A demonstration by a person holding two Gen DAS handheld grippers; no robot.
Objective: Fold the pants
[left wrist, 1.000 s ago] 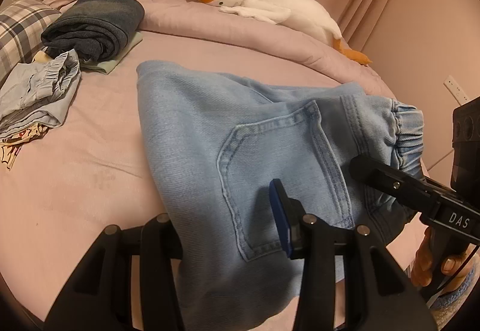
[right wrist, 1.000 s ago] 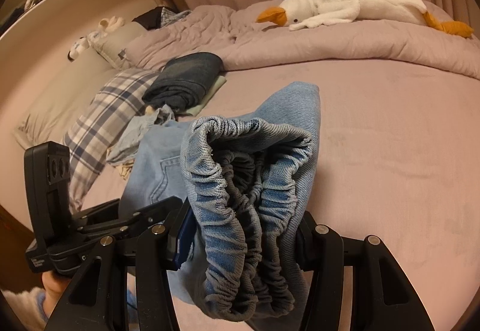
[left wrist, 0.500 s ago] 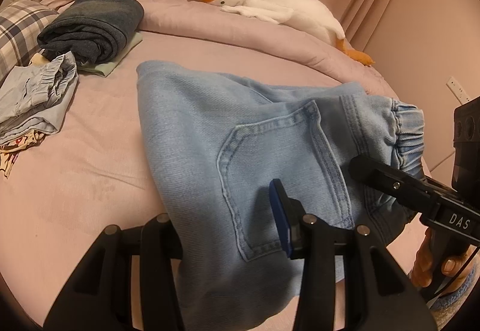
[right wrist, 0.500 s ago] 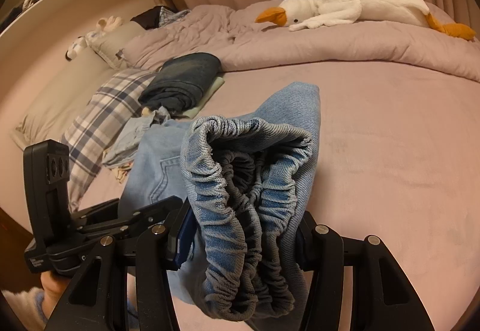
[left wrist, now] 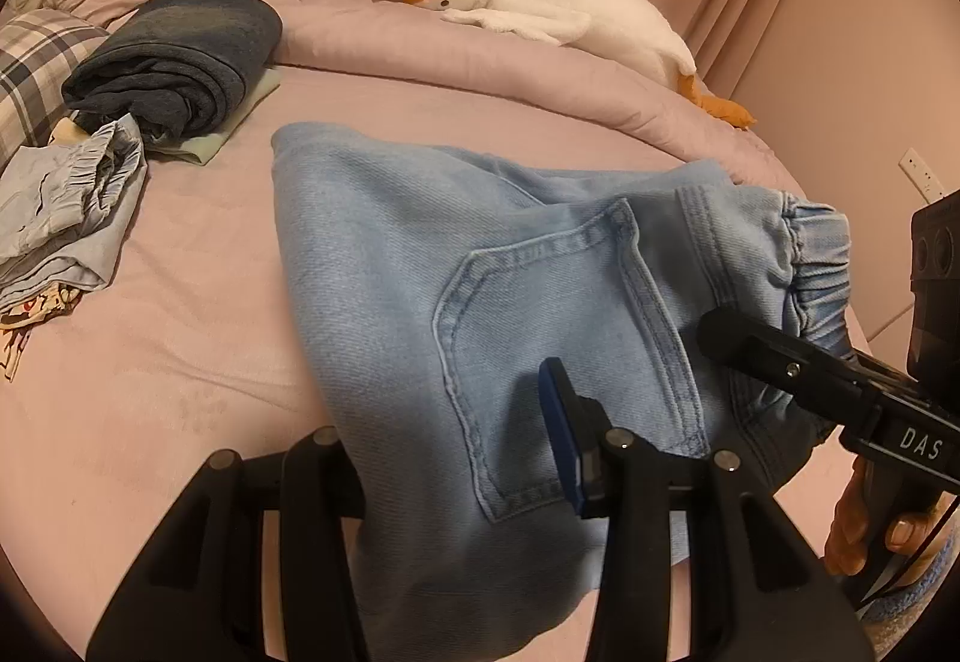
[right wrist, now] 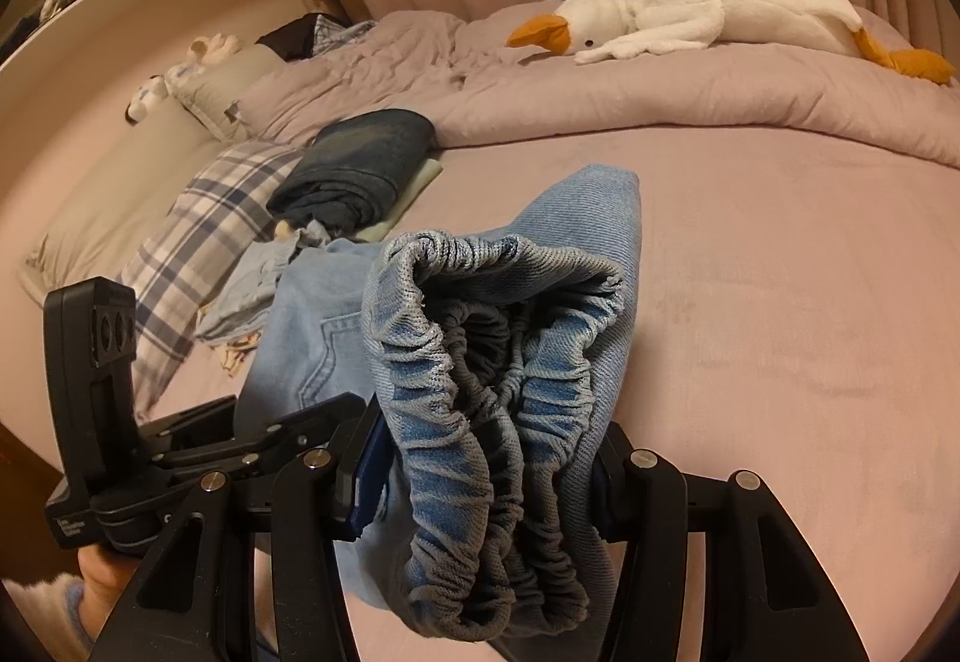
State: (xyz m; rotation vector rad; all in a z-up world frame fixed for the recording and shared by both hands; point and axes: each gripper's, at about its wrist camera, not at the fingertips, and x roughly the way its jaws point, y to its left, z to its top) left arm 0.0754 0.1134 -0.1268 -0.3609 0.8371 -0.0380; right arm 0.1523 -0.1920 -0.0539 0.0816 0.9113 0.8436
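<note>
The light blue denim pants (left wrist: 480, 272) are folded over and held up above the pink bed, their far end resting on the sheet. The back pocket faces the left wrist view. My left gripper (left wrist: 468, 476) is shut on the pants near the pocket. My right gripper (right wrist: 486, 476) is shut on the bunched elastic waistband (right wrist: 498, 422). The right gripper shows in the left wrist view (left wrist: 828, 380) at the waistband side. The left gripper shows in the right wrist view (right wrist: 210, 446) at lower left.
A folded dark blue garment (left wrist: 180, 56) lies on a pale green one at the back left. A crumpled light blue garment (left wrist: 60, 206) and a plaid pillow (right wrist: 198, 242) lie left. A white goose plush (left wrist: 540, 8) rests on the rolled duvet (right wrist: 660, 104).
Both grippers have shifted slightly left with the pants still held; the hold and fold look the same.
</note>
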